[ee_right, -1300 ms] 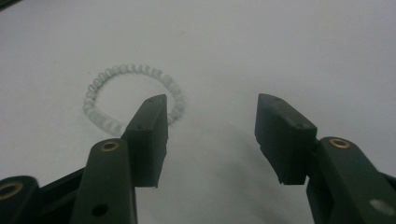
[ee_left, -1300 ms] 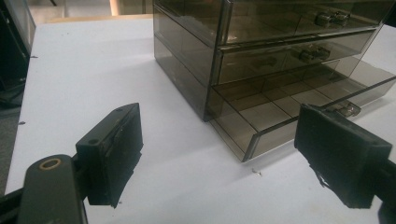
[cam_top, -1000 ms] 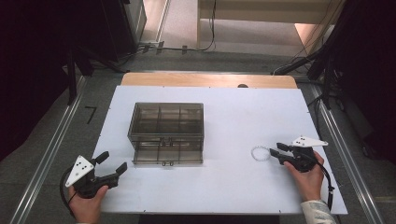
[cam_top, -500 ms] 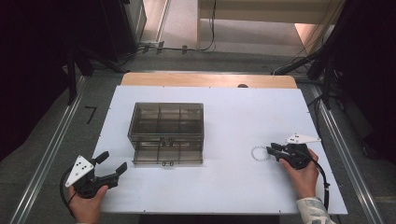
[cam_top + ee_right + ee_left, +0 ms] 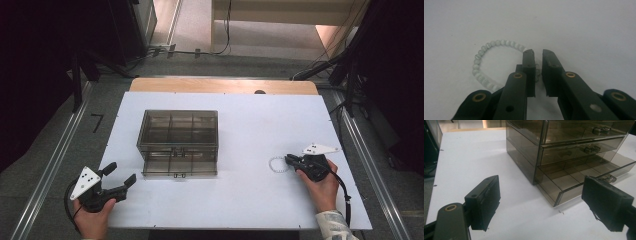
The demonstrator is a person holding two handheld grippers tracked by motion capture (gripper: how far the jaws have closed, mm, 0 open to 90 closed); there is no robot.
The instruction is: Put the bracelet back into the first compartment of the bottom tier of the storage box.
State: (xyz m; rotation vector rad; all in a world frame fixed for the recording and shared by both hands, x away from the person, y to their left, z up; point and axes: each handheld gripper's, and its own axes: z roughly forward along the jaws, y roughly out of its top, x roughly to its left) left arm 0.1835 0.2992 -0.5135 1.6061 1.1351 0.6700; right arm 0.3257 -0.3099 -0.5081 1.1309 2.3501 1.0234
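A white bead bracelet [image 5: 276, 165] lies on the white table, right of centre. My right gripper [image 5: 289, 159] is at its right side. In the right gripper view the bracelet [image 5: 477, 61] curves off to the left, and the right gripper [image 5: 537, 51] straddles its near strand. The jaws have just been closing; a slim gap remains, with a few beads inside it and no firm pinch visible. My left gripper [image 5: 121, 173] rests open near the front left corner, holding nothing. In the left gripper view this gripper [image 5: 540, 180] faces the drawer box.
A smoky clear drawer box [image 5: 177, 132] stands left of centre, its bottom drawer [image 5: 180, 166] pulled out toward me. The box [image 5: 574, 145] and the open drawer [image 5: 579, 176] with dividers sit just ahead of the left jaws. A wooden strip [image 5: 225, 85] borders the table's far edge.
The right gripper has slid a little to the left onto the bracelet, and its jaws have narrowed around the strand. The left gripper has stayed where it was.
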